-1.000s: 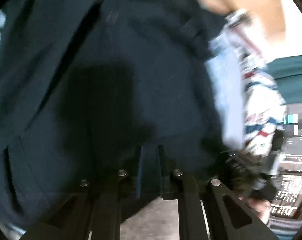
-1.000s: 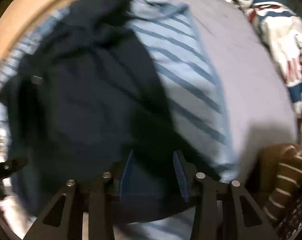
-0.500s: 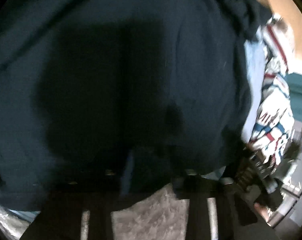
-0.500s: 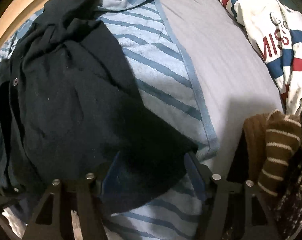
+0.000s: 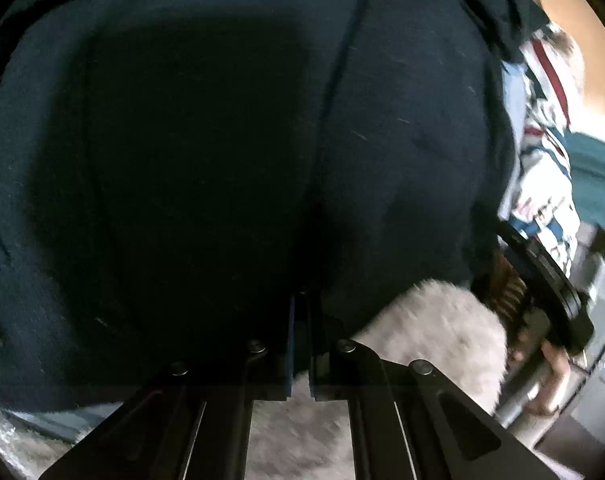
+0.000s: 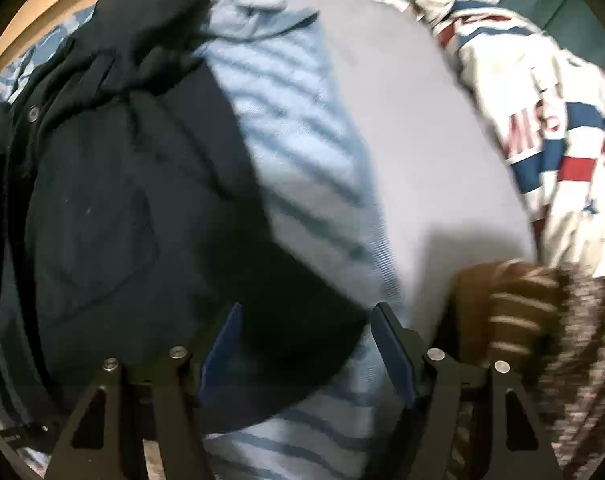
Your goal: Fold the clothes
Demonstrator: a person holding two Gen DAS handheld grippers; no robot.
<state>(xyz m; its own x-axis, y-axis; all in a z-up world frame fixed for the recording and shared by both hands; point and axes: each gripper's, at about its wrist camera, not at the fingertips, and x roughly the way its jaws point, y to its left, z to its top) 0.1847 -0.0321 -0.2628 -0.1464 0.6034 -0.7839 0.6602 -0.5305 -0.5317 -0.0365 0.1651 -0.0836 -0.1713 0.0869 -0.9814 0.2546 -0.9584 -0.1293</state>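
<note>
On bed, 1 dark shirt [image 6: 114,216], 1 striped towel [image 6: 302,184], 2 grippers.

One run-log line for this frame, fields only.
left hand-held gripper: shut on dark garment | right hand-held gripper: open over garment edge | striped towel underneath

One dark navy buttoned shirt [image 6: 114,216]. One blue striped towel [image 6: 302,168] under it. One white garment with red and blue blocks [image 6: 542,120]. One brown striped knit [image 6: 510,312]. One grey bed sheet [image 6: 422,152]. One fluffy pale rug [image 5: 430,332].
</note>
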